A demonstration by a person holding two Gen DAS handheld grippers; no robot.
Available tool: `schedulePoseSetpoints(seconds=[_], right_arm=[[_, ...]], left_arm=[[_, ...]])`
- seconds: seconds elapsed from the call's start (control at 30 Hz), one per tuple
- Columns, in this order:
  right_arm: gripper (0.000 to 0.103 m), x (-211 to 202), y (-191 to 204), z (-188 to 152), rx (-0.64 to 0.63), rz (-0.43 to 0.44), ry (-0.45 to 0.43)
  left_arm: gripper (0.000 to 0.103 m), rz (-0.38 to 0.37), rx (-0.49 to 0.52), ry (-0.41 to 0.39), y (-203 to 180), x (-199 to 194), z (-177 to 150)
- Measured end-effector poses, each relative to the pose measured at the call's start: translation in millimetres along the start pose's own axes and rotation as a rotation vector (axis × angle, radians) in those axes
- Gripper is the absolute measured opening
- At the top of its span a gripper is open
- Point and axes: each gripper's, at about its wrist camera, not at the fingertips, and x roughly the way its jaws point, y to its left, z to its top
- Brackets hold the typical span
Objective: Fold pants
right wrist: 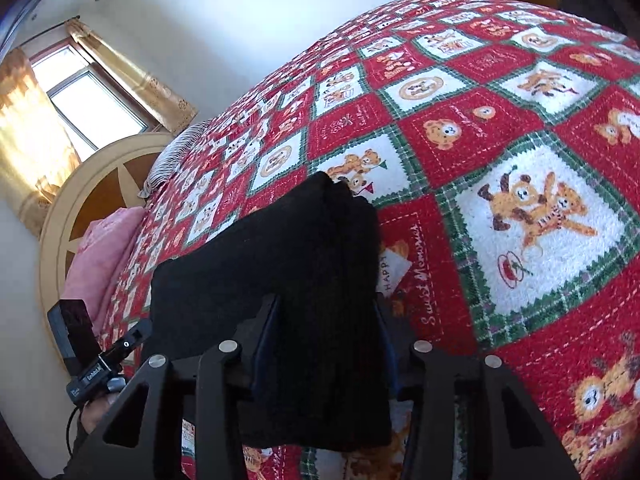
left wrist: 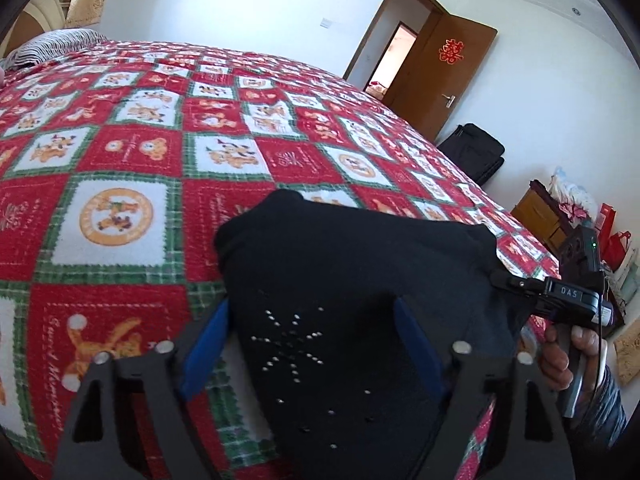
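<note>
The black pants [left wrist: 340, 248] lie as a folded bundle on the red checked quilt [left wrist: 132, 208], with a star of small metal studs on top. My left gripper [left wrist: 312, 308] straddles the near end. Its blue pads [left wrist: 206, 344] stand wide, and a strip of quilt shows between the left pad and the cloth. In the right wrist view the pants [right wrist: 280, 248] fill the whole gap of my right gripper [right wrist: 326, 312], whose pads press on the cloth. That right gripper [left wrist: 500, 278] also shows in the left wrist view at the bundle's right corner, held by a hand [left wrist: 560, 356].
The quilt [right wrist: 520, 140] covers the whole bed. A striped pillow [left wrist: 52, 46] and a pink pillow [right wrist: 100, 252] lie by the round headboard [right wrist: 80, 200]. Beyond the bed's right edge are a black bag [left wrist: 476, 152], a wooden cabinet [left wrist: 536, 212], red bags [left wrist: 616, 240] and an open door [left wrist: 440, 72].
</note>
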Motion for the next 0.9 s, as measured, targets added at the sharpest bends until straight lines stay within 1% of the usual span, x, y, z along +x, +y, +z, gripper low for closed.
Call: schedulePoseSetpoints(seconds=[0.03,0.07,0.1,0.13,0.23,0.27,0.33,0.43,0.47,0.5,0.53,0.57,0.63,0.73,0.83,0.9], right_arm=[[0.046,0.3,0.9,-0.4,-0.006,-0.004,-0.001],[0.046,0.5,2.3,-1.2,-0.014,-0.01,-0.002],[0.046,1.1,3.7,-1.8,-0.023,-0.017,-0.003],[0.046,1.4,4.4,-1.7,-0.026,-0.018,-0.003],[0.045,1.2,5.3,-2.5,-0.031,-0.02,-0.004],[0.045,1.0,4.9,-2.2,-0.031,-0.019,-0.005],[0.045,0.6,3.5,-2.3,-0.028,-0.01,-0.005],[0.045,1.3,0.2,-1.7,-0.018,0.009,0.002],[0.042,1.3,0.5,-1.8,-0.019,0.007,0.0],[0.039,0.8,2.3,-2.4,-0.027,0.0,-0.004],[0.033,-0.7,4.1,-3.3,-0.031,0.003,-0.012],[0.03,-2.8,6.5,-4.0,-0.032,0.008,-0.019],[0.028,-8.0,16.4,-6.7,-0.057,0.009,-0.039],[0.028,-19.1,33.8,-8.7,-0.087,0.027,-0.075],[0.027,-29.1,52.9,-7.0,-0.128,0.039,-0.103],[0.027,-32.1,66.2,-5.1,-0.149,0.063,-0.107]], left_arm=[[0.081,-0.001,-0.001,0.0,-0.6,0.0,-0.2],[0.077,-0.009,-0.006,0.0,0.5,0.1,-0.4],[0.076,-0.015,-0.014,-0.001,1.8,-0.3,-0.6],[0.072,-0.024,-0.027,-0.003,4.0,-1.2,-0.9],[0.053,-0.046,-0.065,-0.01,12.1,-3.3,-0.9],[0.05,-0.055,-0.08,-0.012,14.8,-4.0,-1.0],[0.05,-0.065,-0.103,-0.016,17.9,-4.3,-1.7],[0.05,-0.048,-0.078,-0.022,13.1,-3.6,-2.9],[0.046,-0.051,-0.08,-0.023,13.6,-4.3,-2.9],[0.042,-0.06,-0.086,-0.022,14.1,-4.8,-3.0],[0.028,-0.06,-0.086,-0.021,15.1,-5.0,-2.3],[0.018,-0.06,-0.085,-0.021,15.5,-5.7,-1.9],[0.013,-0.073,-0.093,-0.021,16.3,-8.2,-1.8],[0.011,-0.087,-0.107,-0.032,19.6,-15.4,0.8],[0.01,-0.109,-0.116,-0.079,22.5,-34.9,8.3],[0.01,-0.103,-0.103,-0.108,24.4,-48.5,14.9]])
